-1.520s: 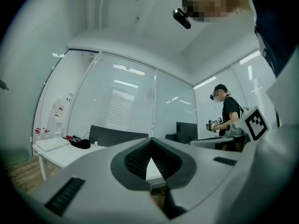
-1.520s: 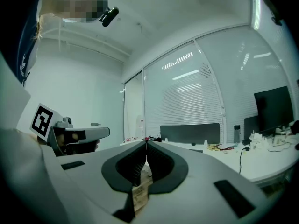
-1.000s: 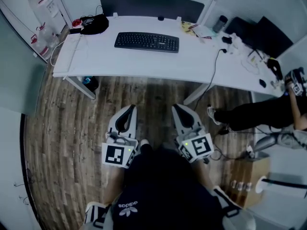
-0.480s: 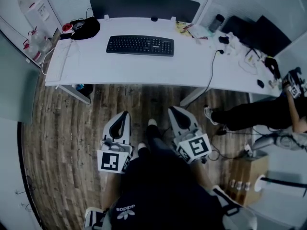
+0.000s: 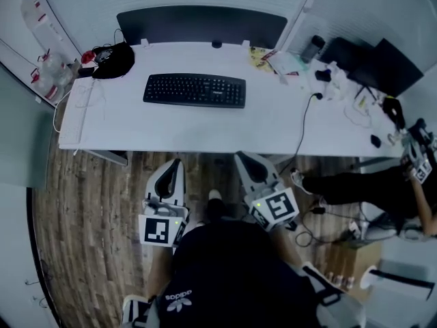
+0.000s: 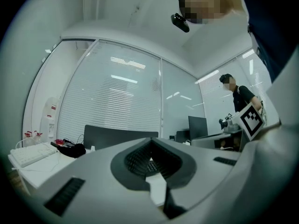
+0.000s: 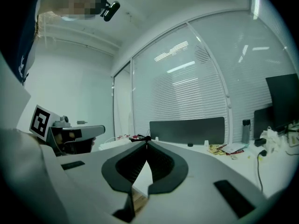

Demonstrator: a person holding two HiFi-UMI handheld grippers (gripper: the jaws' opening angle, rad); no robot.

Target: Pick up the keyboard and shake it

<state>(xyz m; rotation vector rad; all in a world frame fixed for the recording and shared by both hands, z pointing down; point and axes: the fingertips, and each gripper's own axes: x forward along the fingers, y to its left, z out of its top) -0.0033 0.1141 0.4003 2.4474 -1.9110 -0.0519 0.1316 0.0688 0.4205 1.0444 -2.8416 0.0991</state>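
The keyboard (image 5: pixel 194 90) is seen lying flat on the white desk (image 5: pixel 171 125), left of centre and towards the far edge. Both grippers are held low at the desk's near edge, well apart from the keyboard. The left gripper (image 5: pixel 173 164) is fully closed with nothing between its jaws, and the right gripper (image 5: pixel 242 160) is likewise closed and empty. A black bag (image 5: pixel 113 59) lies at the far left corner.
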